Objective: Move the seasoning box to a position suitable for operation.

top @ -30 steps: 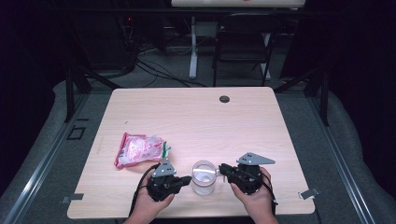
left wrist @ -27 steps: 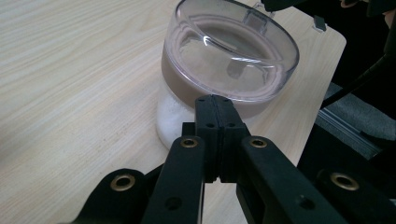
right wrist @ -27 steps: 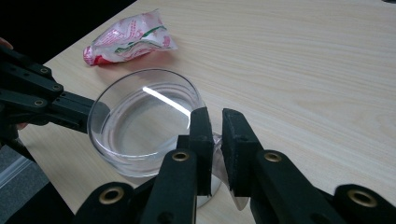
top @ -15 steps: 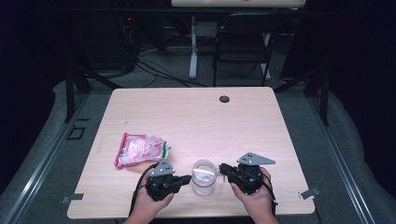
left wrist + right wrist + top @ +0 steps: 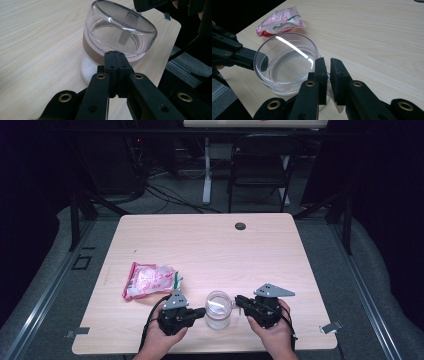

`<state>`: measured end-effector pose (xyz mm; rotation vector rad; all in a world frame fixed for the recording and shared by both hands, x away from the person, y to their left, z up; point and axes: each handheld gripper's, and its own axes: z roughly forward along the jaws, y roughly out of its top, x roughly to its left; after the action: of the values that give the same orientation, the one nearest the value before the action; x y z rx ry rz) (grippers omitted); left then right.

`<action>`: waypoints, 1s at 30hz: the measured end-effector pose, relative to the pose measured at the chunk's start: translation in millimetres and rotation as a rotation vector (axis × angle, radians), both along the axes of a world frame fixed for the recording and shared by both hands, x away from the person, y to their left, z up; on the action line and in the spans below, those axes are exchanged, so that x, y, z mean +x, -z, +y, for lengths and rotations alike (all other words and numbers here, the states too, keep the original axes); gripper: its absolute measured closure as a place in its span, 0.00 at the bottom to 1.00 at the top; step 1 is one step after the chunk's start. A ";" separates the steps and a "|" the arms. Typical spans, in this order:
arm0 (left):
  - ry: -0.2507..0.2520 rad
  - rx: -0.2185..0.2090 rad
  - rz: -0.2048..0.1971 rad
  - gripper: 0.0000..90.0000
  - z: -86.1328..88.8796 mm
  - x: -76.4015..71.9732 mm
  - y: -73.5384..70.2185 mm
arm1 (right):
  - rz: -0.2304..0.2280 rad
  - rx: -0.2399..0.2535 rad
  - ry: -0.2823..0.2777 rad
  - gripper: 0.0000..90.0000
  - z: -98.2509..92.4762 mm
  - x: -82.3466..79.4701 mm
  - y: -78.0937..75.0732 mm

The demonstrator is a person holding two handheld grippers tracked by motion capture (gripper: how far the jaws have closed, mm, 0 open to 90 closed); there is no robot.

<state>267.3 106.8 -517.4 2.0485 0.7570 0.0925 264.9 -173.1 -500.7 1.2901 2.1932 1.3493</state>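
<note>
Leftmost, the pink snack packet [image 5: 148,281] lies flat on the table [image 5: 210,245], its long axis running across the board from left to right, the green-marked end toward the middle. It sits just beyond your left gripper and apart from it.

Next, your left gripper [image 5: 201,311] rests in your left hand [image 5: 159,340] near the table's front edge, pointing rightward at the jar. Its jaws are pressed together with nothing between them (the left gripper view shows the two pads flush against each other). The closed tips meet the jar's side just under the lid rim; whether they truly touch the glass, you cannot tell from that view.

Then the clear jar [image 5: 218,309] stands upright between your two grippers, near the front edge and a little right of the table's middle. Its long axis is vertical, mouth up, with a clear lid [image 5: 125,27] seated on top. The right gripper view shows it round and see-through.

Finally, your right gripper [image 5: 238,302], in your right hand [image 5: 272,332], points leftward at the jar from the other side. Its jaws stand a narrow gap apart, pinching what looks like a thin clear part at the jar's near edge; the glass makes it hard to say exactly what sits in that gap.
</note>
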 end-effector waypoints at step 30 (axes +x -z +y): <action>-0.020 -0.015 -0.020 0.90 -12.0 6.9 -27.7 | -0.153 -0.125 -0.144 0.57 18.1 -35.9 -10.1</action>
<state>274.2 94.9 -489.7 2.0227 0.7637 0.1188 228.9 -155.0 -490.6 0.9682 2.2595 1.2913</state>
